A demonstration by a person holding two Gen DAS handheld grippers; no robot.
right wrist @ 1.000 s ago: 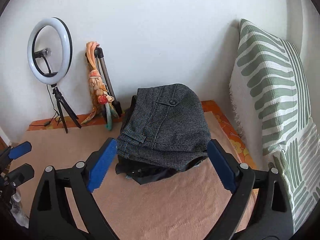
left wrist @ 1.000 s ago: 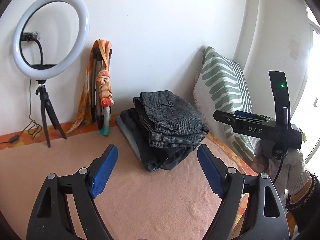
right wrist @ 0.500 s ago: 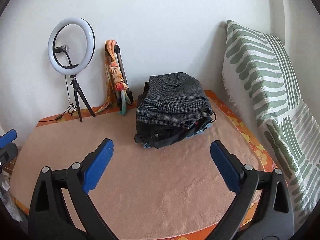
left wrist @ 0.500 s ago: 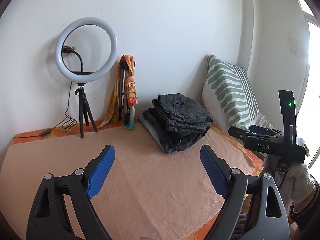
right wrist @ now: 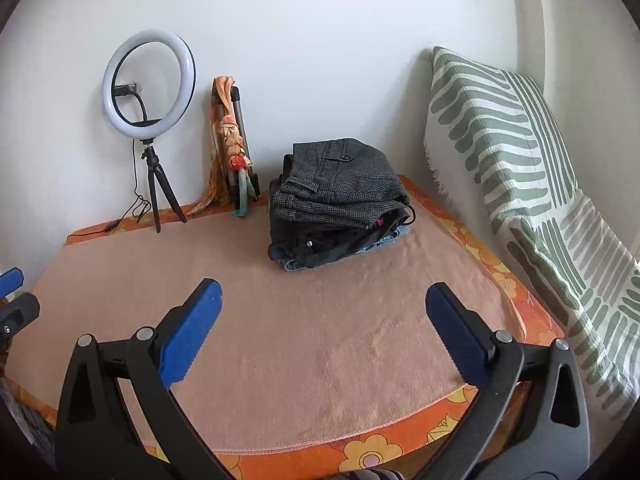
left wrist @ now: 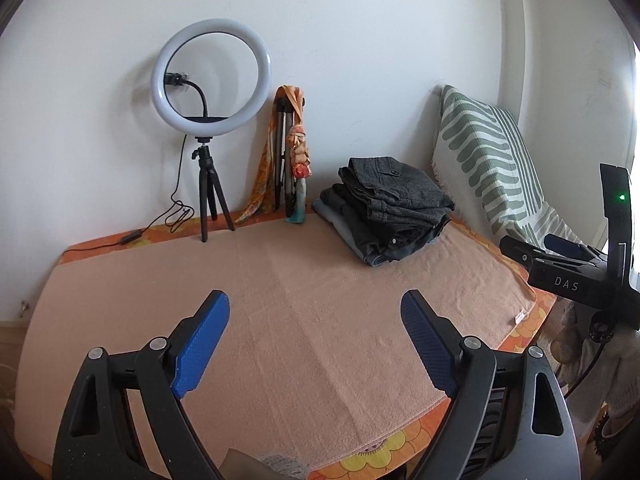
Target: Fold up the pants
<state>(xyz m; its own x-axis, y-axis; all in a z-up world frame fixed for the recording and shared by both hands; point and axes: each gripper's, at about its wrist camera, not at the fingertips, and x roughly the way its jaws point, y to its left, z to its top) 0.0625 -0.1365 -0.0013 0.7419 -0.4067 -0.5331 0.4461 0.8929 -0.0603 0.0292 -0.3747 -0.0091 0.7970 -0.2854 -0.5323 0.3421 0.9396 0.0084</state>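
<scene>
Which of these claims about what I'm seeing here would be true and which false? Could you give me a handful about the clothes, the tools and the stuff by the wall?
1. The folded pants sit in a stack at the far end of the peach towel. True.
2. The left tool is clamped on a pant leg. False: it is open and holds nothing.
3. A ring light on a small tripod stands by the wall. True.
4. The right tool touches the stack. False: it is open, well short of it.
5. The striped pillow lies on top of the pants. False: it leans against the wall beside them.
</scene>
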